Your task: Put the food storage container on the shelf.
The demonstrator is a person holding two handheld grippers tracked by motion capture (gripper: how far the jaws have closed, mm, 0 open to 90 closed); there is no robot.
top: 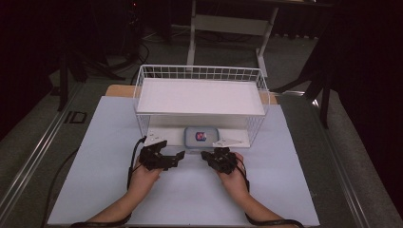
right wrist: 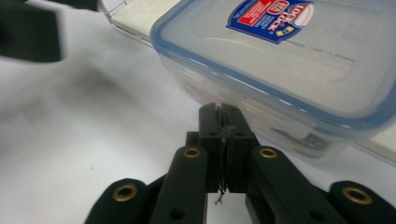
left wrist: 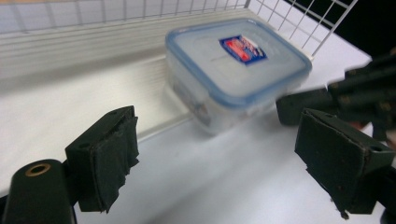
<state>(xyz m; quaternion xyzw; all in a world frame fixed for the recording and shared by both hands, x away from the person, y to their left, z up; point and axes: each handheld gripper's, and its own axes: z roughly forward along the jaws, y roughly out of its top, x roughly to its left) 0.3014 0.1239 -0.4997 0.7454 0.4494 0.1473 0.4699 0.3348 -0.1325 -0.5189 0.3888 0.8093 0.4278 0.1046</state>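
My left hand-held gripper [left wrist: 210, 158] gapes wide, empty; my right hand-held gripper [right wrist: 224, 140] is pressed closed, empty, tips just beside the lidded container [right wrist: 289, 60] at the rack's [top: 142, 90] front edge.

My high view sits above my side of the table [top: 109, 190] and faces forward and down, far enough back to take in the whole wire shelf rack [top: 201, 102] and floor beyond. My left gripper view rides low behind its jaws, facing the lidded plastic container [left wrist: 236, 70] from near. My right gripper view sits nearer, almost against that container [right wrist: 289, 60]. All three share the container [top: 200, 137] at the rack's front.
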